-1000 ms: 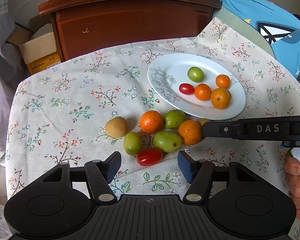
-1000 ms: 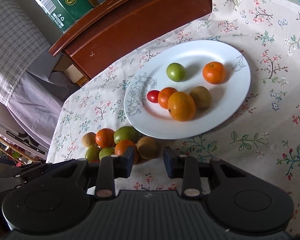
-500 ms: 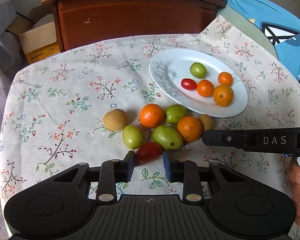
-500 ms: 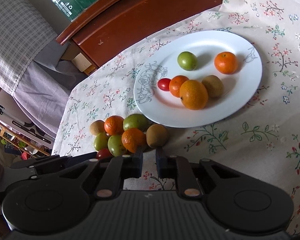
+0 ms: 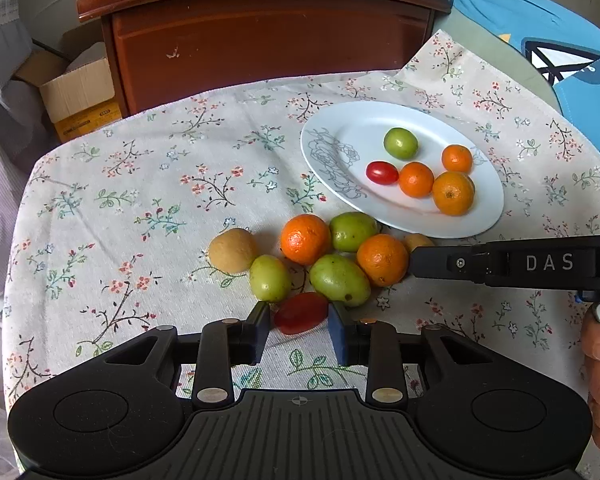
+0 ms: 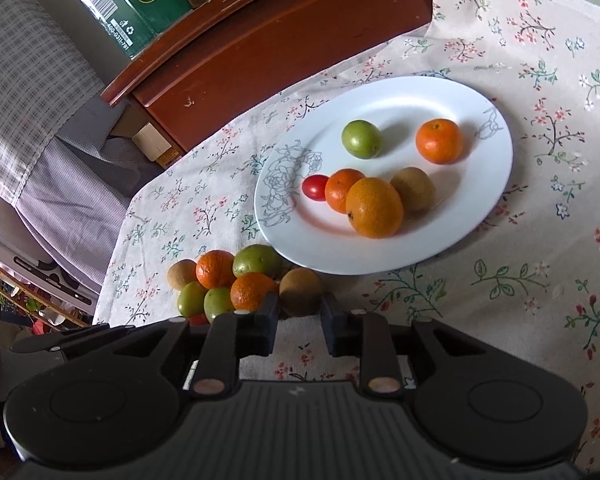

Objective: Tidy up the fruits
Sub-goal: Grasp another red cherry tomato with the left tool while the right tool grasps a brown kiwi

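A white oval plate [image 5: 340,148] [image 6: 480,216] on the floral cloth holds several fruits: oranges, a green fruit [image 5: 400,143], a cherry tomato [image 5: 381,172] and a kiwi [image 6: 413,188]. A loose pile of oranges, green fruits and brown kiwis lies in front of it. My left gripper [image 5: 299,322] is shut on a red tomato [image 5: 300,312] at the pile's near edge. My right gripper [image 6: 298,318] is open, its fingers either side of a brown kiwi [image 6: 301,290] beside the plate; it shows from the side in the left wrist view [image 5: 500,262].
A dark wooden cabinet [image 5: 268,40] stands behind the table, with a cardboard box [image 5: 76,96] to its left and a green carton [image 6: 124,0] on top. Blue fabric [image 5: 540,40] lies at the back right. The cloth's left half carries no objects.
My left gripper has closed from wide open onto the red tomato. My right gripper closed to a narrow gap, then reopened, and has moved up to the kiwi by the plate.
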